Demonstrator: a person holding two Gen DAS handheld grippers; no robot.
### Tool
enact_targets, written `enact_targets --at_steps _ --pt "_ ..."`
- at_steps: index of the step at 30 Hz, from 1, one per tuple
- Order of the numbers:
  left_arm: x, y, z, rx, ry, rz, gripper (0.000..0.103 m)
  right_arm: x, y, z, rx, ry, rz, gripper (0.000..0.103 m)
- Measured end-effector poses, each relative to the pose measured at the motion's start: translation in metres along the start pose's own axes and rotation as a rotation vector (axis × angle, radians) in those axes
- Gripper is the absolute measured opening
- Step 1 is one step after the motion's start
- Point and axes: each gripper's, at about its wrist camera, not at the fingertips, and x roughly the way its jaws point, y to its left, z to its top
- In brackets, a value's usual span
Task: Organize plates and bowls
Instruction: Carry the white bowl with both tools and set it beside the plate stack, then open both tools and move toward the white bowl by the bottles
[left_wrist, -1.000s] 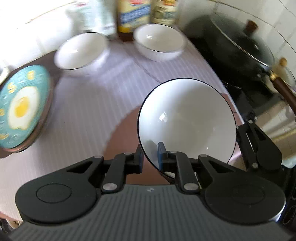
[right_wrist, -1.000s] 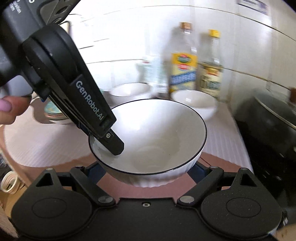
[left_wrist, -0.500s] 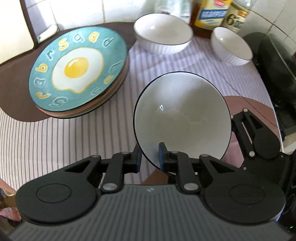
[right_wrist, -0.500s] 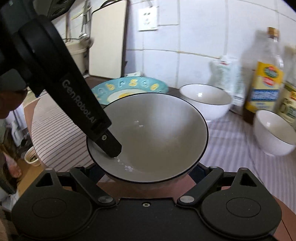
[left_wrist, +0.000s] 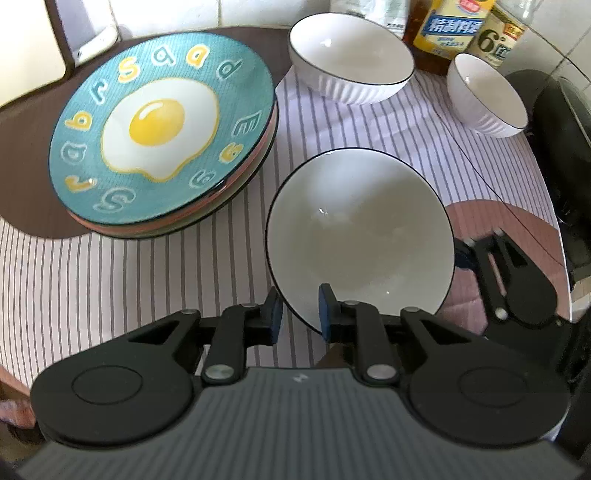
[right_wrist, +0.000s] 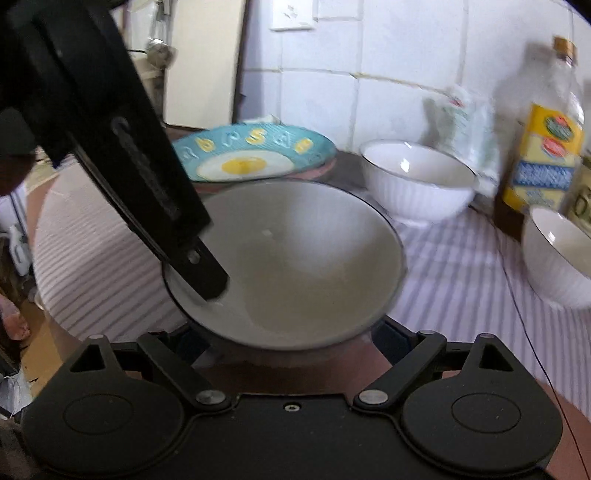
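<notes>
A white bowl with a dark rim (left_wrist: 358, 240) is held tilted above the striped mat, between both grippers. My left gripper (left_wrist: 299, 317) has the near rim between its blue pads, one pad inside the bowl, and its jaws are opening slightly. In the right wrist view a left fingertip (right_wrist: 207, 273) reaches into the bowl (right_wrist: 295, 258). My right gripper (right_wrist: 288, 336) clasps the bowl's body from both sides, and shows in the left wrist view as the right gripper (left_wrist: 491, 266). A plate stack topped by a teal fried-egg plate (left_wrist: 155, 129) lies left. Two more white bowls (left_wrist: 351, 59) (left_wrist: 484, 96) stand behind.
Oil and sauce bottles (left_wrist: 454, 26) line the tiled back wall. A black wok (left_wrist: 565, 147) sits at the right edge. A thin black wire (left_wrist: 476, 166) crosses the striped mat (left_wrist: 110, 280). A white board (right_wrist: 207, 62) leans at the back left.
Both grippers carried the bowl leftward and down, toward the plate stack. The egg plate came into fuller view and the wok slid to the right edge. The left pads stand slightly wider apart.
</notes>
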Motion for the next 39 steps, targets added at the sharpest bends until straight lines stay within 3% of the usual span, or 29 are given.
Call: enact_targets --at_steps 3,6,11,22,25,32,39 --pt "-0.005 -0.001 0.001 0.003 0.013 -0.009 0.03 -0.014 -0.005 -0.006 0.045 0.047 0.015 0.095" --pt "-0.017 -0.002 0.0 0.012 0.029 -0.037 0.039 -0.041 -0.007 -0.013 0.08 0.036 0.028 0.095" --pt "-0.041 -0.014 -0.002 0.084 0.005 0.017 0.039 -0.079 -0.018 -0.015 0.153 0.042 0.026 0.095" --pt "-0.09 -0.035 -0.003 0.129 -0.062 -0.027 0.046 -0.138 -0.05 0.003 0.359 -0.054 -0.034 0.093" --pt "-0.102 -0.035 0.0 0.135 -0.074 -0.039 0.046 -0.149 -0.058 0.014 0.429 -0.068 -0.022 0.088" --pt "-0.125 -0.022 0.02 0.16 -0.156 -0.061 0.046 -0.158 -0.066 0.045 0.527 -0.091 -0.006 0.084" --pt "-0.13 0.004 0.058 0.157 -0.21 -0.116 0.046 -0.143 -0.072 0.082 0.601 -0.077 -0.051 0.084"
